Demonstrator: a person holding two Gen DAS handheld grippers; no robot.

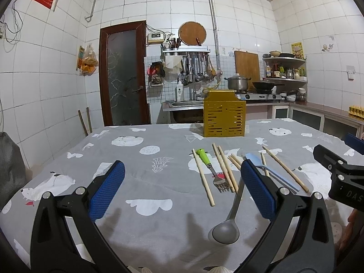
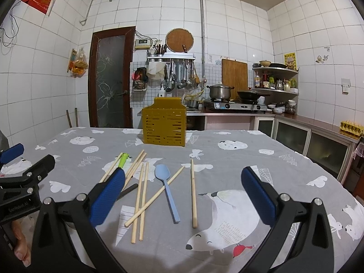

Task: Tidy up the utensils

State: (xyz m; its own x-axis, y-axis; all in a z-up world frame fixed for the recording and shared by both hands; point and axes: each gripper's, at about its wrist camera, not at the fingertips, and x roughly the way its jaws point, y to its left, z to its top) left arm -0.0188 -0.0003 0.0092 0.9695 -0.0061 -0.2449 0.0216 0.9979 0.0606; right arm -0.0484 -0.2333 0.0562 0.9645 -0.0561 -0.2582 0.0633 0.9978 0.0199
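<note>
A yellow slotted utensil holder stands upright on the far part of the table. Before it lie several wooden chopsticks, a green-handled fork, a light blue spoon and a metal spoon. My left gripper is open over the cloth, left of the metal spoon, its right finger covering part of the blue spoon. My right gripper is open too, hovering over the chopsticks and blue spoon. Nothing is held.
The table wears a grey cloth with white animal prints. Behind it are a sink counter, a gas stove with a pot and pan, and a glazed door. A hand shows at lower left.
</note>
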